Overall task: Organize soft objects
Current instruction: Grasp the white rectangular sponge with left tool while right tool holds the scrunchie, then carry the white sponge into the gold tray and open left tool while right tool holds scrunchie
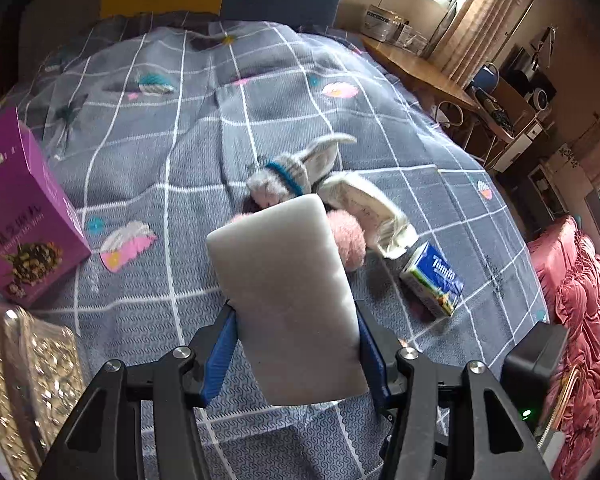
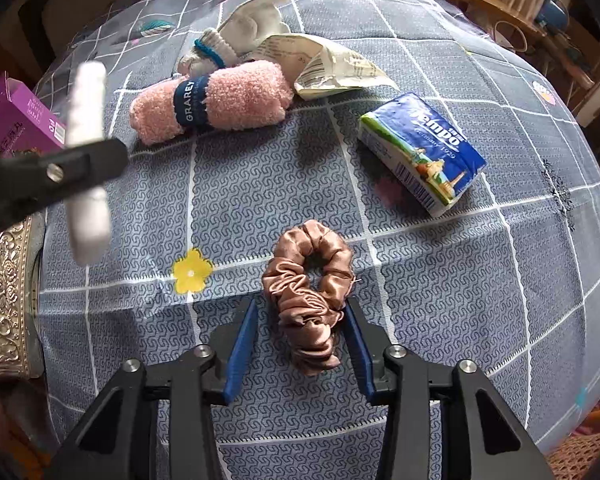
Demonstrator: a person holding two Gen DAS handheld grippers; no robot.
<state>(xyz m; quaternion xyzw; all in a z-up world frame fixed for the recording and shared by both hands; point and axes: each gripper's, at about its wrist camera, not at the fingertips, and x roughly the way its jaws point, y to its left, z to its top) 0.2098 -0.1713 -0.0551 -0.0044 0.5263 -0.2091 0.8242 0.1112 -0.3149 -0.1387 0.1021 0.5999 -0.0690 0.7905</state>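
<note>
Sponge (image 1: 284,300), a pale grey-white block, sits clamped between the blue pads of the left gripper (image 1: 296,344), which is closed on its lower half; the block rises upright and slightly tilted out of the jaws, held above the bed (image 1: 160,184). In the right wrist view the same sponge (image 2: 86,152) shows edge-on over the bed's left edge, with the left gripper's black finger across it.

The satin scrunchie (image 2: 308,292), brown-pink, lies on the grey checked bedcover directly between the fingers of the right gripper (image 2: 302,340). That gripper is spread wide; its right pad is just at the scrunchie's side, while the left pad stands apart from it. Whether the right pad touches the fabric is unclear.

Farther toward the head of the bed lies a pink fluffy roll (image 2: 216,100) with a dark blue band, and just behind it, touching, a grey knitted sock bundle (image 2: 236,36) with a teal stripe. A crumpled white wrapper (image 2: 328,66) lies just beside the roll's right end. A blue tissue pack (image 2: 420,152) lies to the right, near the wrapper and well apart from the scrunchie.

At the bed's left edge stands a purple carton (image 1: 24,216), tilted, and nearer the left gripper an embossed gold box (image 1: 24,380). Beyond the right edge of the bed is a wooden desk (image 1: 416,68) under curtains.
</note>
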